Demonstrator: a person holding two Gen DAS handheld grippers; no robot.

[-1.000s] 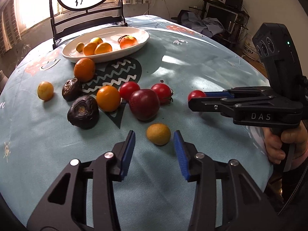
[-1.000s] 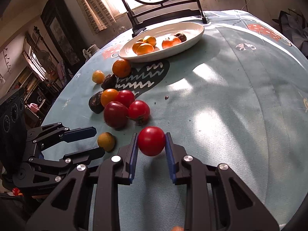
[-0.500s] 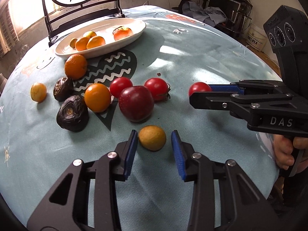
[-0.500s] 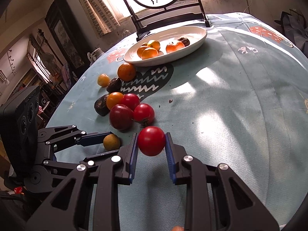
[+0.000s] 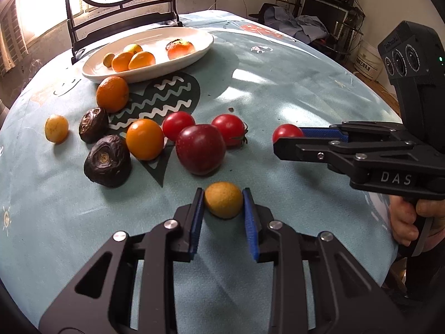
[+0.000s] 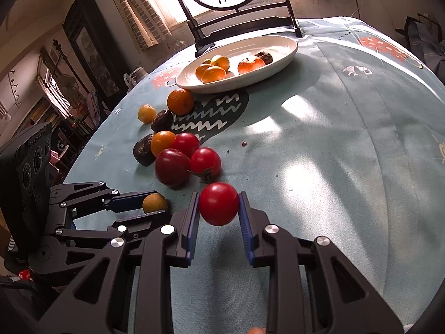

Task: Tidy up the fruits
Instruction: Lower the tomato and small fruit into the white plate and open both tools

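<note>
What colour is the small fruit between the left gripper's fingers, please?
Dull yellow-brown fruit, clearest in the left wrist view.

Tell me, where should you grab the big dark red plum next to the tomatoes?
Grip the dark red plum across its round middle, coming from the near, open side above the tablecloth. An orange fruit and two tomatoes crowd its far side, so fingers likely fit best at its left and right flanks, angled down.
</note>
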